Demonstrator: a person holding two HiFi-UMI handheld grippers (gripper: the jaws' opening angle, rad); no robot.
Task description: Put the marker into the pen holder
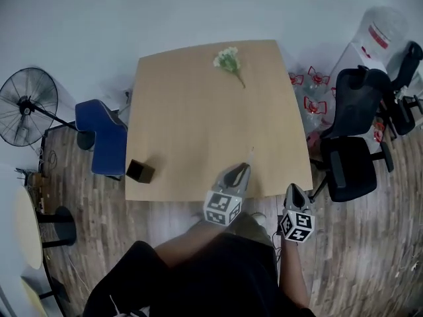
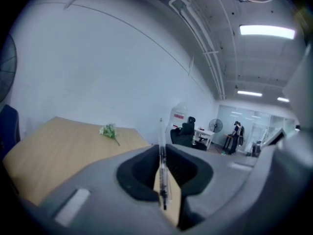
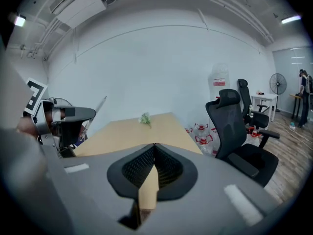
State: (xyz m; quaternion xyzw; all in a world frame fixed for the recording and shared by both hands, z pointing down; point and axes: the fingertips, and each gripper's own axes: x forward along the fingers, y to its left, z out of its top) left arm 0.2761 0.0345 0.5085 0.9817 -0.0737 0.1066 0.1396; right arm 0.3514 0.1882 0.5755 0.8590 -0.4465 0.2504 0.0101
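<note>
My left gripper [image 1: 240, 172] hovers over the wooden table's [image 1: 198, 111] front edge, shut on a thin, clear-bodied marker [image 1: 250, 155] that sticks out forward past the jaws. In the left gripper view the marker [image 2: 162, 173] is pinched upright between the dark pads of the left gripper [image 2: 162, 151]. The black pen holder [image 1: 140, 171] stands at the table's front left corner, well left of that gripper. My right gripper [image 1: 295, 194] sits off the table's front right corner, and in its own view the right gripper [image 3: 154, 147] is shut on nothing. That same view shows the left gripper [image 3: 73, 117] and the marker [image 3: 99, 106].
A small bunch of flowers [image 1: 229, 61] lies at the table's far side. A blue chair [image 1: 102, 134] and a fan [image 1: 28, 107] stand to the left. Black office chairs [image 1: 353, 137] and water bottles [image 1: 317, 91] crowd the right side. The person's legs are below the front edge.
</note>
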